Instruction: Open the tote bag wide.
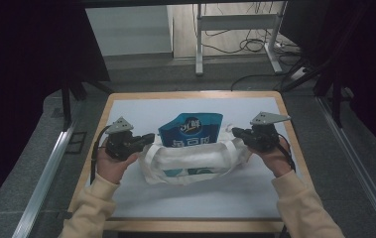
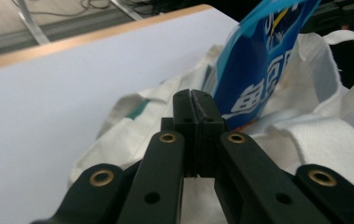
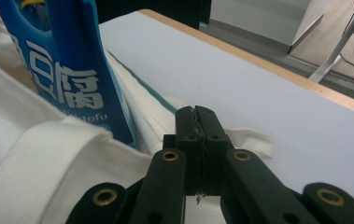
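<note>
A white cloth tote bag (image 1: 195, 161) lies in the middle of the table, and a blue pouch (image 1: 190, 130) with white lettering stands out of its mouth. My left gripper (image 1: 148, 139) is at the bag's left end, and its jaws are pressed together on the rim of the cloth. My right gripper (image 1: 235, 132) is shut the same way on the bag's right end. In the left gripper view the left gripper (image 2: 191, 93) sits over the bag (image 2: 324, 140), with the pouch (image 2: 258, 60) just beyond. In the right gripper view the right gripper (image 3: 194, 109) has a thread between its jaws, beside the bag (image 3: 34, 154) and the pouch (image 3: 72, 70).
The table (image 1: 195, 198) has a pale blue-white top with a wooden edge. Behind it, a white metal frame (image 1: 199, 44) stands on the floor among loose cables (image 1: 245, 44). Dark screens close in the left and right sides.
</note>
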Demonstrator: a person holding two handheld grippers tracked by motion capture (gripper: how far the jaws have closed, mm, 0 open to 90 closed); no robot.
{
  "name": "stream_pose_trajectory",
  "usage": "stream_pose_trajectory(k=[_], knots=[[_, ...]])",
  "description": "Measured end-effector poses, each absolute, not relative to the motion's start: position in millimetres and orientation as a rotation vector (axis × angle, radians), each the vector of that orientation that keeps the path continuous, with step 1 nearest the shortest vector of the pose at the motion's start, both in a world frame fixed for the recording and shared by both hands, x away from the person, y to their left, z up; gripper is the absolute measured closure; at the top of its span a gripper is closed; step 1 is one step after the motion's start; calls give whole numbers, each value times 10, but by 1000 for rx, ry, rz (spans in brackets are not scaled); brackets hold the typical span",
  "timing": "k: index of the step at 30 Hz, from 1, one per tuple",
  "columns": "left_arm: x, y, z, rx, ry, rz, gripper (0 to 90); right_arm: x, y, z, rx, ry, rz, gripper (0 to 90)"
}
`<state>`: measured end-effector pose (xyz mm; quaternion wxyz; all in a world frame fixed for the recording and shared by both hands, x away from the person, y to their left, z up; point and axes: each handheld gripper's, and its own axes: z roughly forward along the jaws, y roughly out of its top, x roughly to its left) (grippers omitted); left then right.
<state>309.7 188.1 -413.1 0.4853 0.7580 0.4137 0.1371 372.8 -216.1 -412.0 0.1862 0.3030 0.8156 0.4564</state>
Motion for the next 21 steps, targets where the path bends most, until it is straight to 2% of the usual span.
stream_pose_trajectory(k=[14,21], knots=[[3005,1785,-4397,1943,1013,334,897,3597,-2132,-4362,832,2339,1258,884],[2973,1772,-4653,1983,1034,319,898,3536,-2121,-4541,827,2389,1211,888]])
